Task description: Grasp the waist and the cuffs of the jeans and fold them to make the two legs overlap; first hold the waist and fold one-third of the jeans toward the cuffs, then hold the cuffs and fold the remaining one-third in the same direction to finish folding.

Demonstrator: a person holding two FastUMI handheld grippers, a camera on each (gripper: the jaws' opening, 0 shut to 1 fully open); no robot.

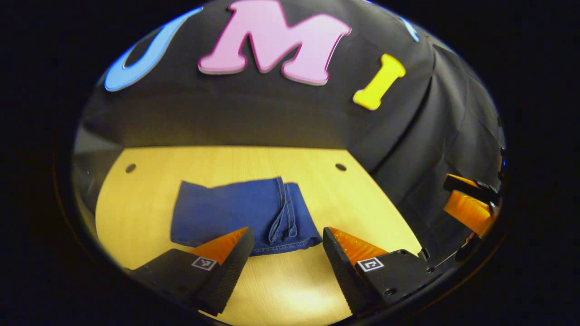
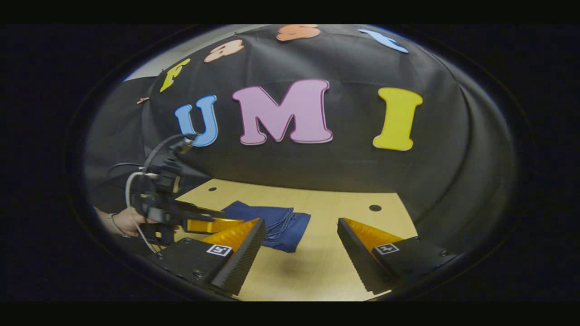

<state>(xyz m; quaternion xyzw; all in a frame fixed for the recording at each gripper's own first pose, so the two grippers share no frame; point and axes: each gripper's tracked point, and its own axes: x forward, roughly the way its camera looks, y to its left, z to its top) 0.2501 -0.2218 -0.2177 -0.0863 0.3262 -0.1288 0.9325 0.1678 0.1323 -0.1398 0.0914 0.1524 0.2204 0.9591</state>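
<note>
Left gripper view puts my left gripper nearest the work: its fingers stand spread and empty above the table, and the jeans lie just ahead of the tips, between them and a little toward the left finger. The bundle looks already folded into a compact packet, its long side running across my fingers, with stacked hems toward the right finger. Right gripper view shows my right gripper also released, holding nothing, with the jeans farther off and ahead to the left of its left finger. My left gripper hovers beside them there. I judge the folding nearly or fully done; left is nearer.
</note>
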